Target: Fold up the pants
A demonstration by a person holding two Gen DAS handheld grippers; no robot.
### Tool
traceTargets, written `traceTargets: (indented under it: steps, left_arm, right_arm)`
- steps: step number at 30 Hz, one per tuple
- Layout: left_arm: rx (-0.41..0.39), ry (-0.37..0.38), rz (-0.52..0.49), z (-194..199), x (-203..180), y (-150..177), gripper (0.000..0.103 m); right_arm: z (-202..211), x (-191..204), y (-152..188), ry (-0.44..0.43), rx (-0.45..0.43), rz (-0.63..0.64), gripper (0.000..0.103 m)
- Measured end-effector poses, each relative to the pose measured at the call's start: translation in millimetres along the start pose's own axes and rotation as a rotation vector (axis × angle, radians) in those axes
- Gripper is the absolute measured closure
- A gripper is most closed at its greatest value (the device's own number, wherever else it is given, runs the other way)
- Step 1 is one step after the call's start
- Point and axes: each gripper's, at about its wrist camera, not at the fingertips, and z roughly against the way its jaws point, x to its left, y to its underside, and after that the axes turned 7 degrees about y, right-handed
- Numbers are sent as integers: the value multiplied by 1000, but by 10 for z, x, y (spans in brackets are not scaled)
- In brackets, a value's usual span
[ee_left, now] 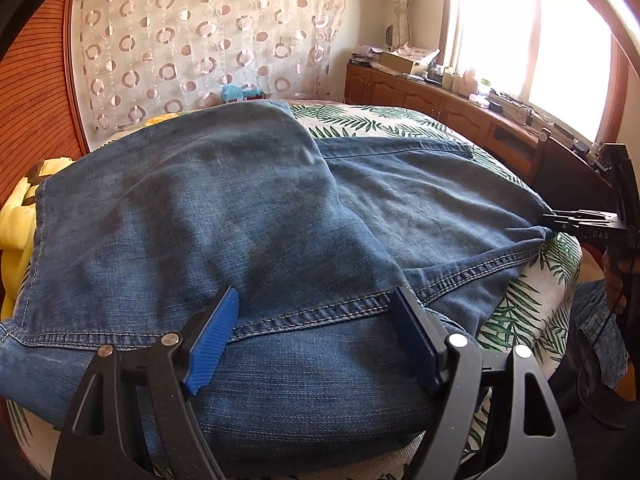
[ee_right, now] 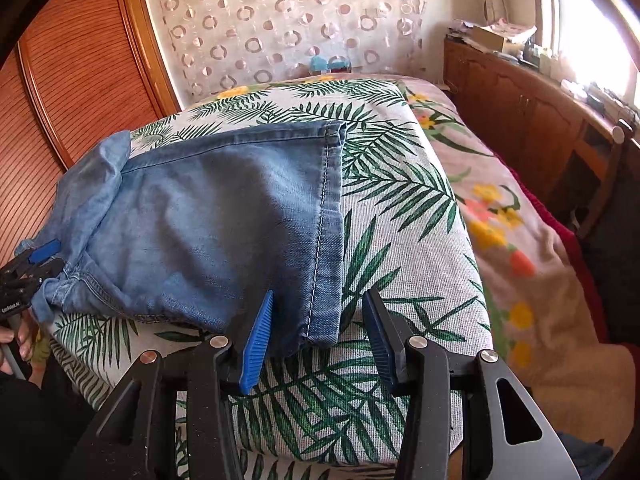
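Blue denim pants lie folded on a leaf-print cover, one layer laid over the other. My left gripper stands open low over the near end, its blue pads astride a stitched seam. In the right wrist view the pants end in a stitched hem whose near corner lies between the pads of my right gripper. That gripper is open, and its right pad is clear of the cloth. The right gripper also shows at the pants' far right edge, the left gripper at the bunched left end.
A louvered wooden door stands at the left and a ring-patterned curtain behind. A wooden cabinet with clutter runs under the bright window. A yellow blanket lies at the left, a floral blanket at the right. A hand holds the left gripper.
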Motion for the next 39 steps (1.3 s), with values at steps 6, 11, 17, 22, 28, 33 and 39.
traceTargets:
  steps: [6,11,17,22,28,33,39]
  left_arm:
    - [1,-6,1,-17,-5,-6,24]
    - [12,7,9,10,17,-21,24]
    - [-2,-26,24,142,41,-74,24]
    - [-41,-28,28,303,80,-119,24]
    - [-85,-42,42,478,175,-150,24]
    - [-110,-64,58,622,274,-180,24]
    - [-128,-95,73,782,403,-130,24]
  right_arm:
    - [2,52,21,41,-13,55,73]
    - [19,35,38,1,-15,58,87]
    - [262,-102,-53,-70,-109,0,87]
    - [520,18,-247,-113,-189,59,87]
    - [741,370,-566,-191,-282,155,87]
    - [823,823,-788,-293,-341,238,87]
    - [749,1424,-909,-399,-353,344,87]
